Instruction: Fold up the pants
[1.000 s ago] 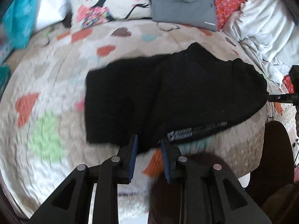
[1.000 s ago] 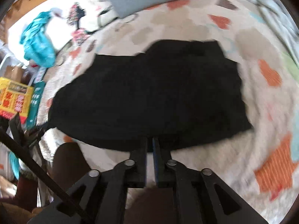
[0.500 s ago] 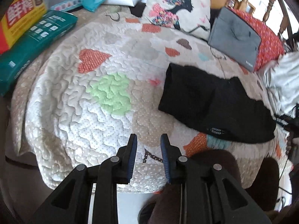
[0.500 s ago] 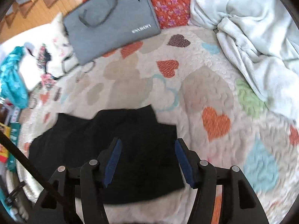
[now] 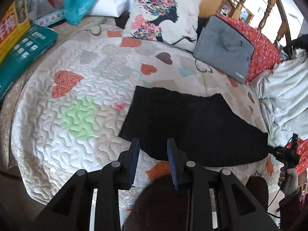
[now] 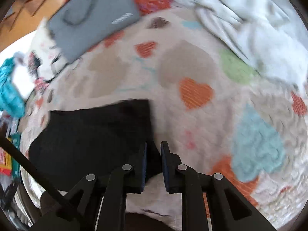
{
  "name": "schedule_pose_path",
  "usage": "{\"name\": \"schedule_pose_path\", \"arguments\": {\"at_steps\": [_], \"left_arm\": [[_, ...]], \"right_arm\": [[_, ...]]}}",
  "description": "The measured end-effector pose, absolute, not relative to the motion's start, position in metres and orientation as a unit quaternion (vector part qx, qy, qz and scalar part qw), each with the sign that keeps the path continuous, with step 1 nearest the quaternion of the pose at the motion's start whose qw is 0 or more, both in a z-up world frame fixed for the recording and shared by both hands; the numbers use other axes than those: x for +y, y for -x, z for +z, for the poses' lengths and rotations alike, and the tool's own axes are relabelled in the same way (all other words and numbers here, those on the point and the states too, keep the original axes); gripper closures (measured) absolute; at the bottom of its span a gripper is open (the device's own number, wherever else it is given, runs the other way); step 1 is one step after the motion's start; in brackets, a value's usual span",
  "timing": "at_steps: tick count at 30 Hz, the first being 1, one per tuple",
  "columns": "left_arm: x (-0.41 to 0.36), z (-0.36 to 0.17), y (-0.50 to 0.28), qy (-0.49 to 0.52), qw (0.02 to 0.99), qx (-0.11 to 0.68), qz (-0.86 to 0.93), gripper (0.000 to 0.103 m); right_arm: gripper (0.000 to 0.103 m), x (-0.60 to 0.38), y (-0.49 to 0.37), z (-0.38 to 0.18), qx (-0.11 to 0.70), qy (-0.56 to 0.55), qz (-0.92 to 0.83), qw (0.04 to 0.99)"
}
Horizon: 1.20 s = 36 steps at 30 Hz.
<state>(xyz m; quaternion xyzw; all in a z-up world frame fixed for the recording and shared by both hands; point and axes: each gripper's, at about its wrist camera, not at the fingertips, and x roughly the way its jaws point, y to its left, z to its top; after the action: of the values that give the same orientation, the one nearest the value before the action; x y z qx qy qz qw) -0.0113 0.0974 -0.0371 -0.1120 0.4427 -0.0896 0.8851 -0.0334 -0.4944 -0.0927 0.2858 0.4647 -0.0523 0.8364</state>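
The black pants [image 5: 192, 127] are lying folded flat on the heart-patterned quilt [image 5: 77, 96], below the gray laptop bag [image 5: 223, 48] and the printed cushion [image 5: 163, 19]. The left gripper [image 5: 153, 154] is hovering over their near edge, its jaws opening with nothing pinched between them. The right gripper [image 6: 154, 154] is closing narrowly over the pants' right corner, not visibly gripping the cloth.

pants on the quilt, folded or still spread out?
Folded. The black pants lie as one compact slab on the quilt, no separate legs showing. How many layers: cannot tell.
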Motion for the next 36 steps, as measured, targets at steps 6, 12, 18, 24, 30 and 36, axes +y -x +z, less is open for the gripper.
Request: {"name": "schedule_pose_path", "arguments": {"at_steps": [6, 12, 18, 24, 30, 36], "left_arm": [[0.089, -0.038, 0.013, 0.112, 0.882, 0.449, -0.089, 0.073], [0.079, -0.034, 0.019, 0.109, 0.881, 0.451, -0.09, 0.072], [0.069, -0.034, 0.019, 0.096, 0.88, 0.459, -0.084, 0.071], [0.053, -0.031, 0.012, 0.098, 0.88, 0.457, -0.09, 0.071], [0.037, -0.033, 0.003, 0.095, 0.879, 0.457, -0.096, 0.067], [0.039, -0.038, -0.012, 0.097, 0.88, 0.453, -0.103, 0.062]], "right_arm": [[0.022, -0.501, 0.028, -0.09, 0.419, -0.321, -0.012, 0.849], [0.03, -0.471, -0.024, -0.117, 0.446, -0.275, 0.021, 0.852], [0.086, -0.476, -0.037, -0.109, 0.43, -0.339, 0.049, 0.835], [0.087, -0.497, -0.029, -0.095, 0.408, -0.356, 0.031, 0.84], [0.066, -0.52, -0.032, -0.113, 0.436, -0.352, -0.032, 0.828], [0.062, -0.561, 0.013, -0.09, 0.37, -0.388, -0.132, 0.834]]}}
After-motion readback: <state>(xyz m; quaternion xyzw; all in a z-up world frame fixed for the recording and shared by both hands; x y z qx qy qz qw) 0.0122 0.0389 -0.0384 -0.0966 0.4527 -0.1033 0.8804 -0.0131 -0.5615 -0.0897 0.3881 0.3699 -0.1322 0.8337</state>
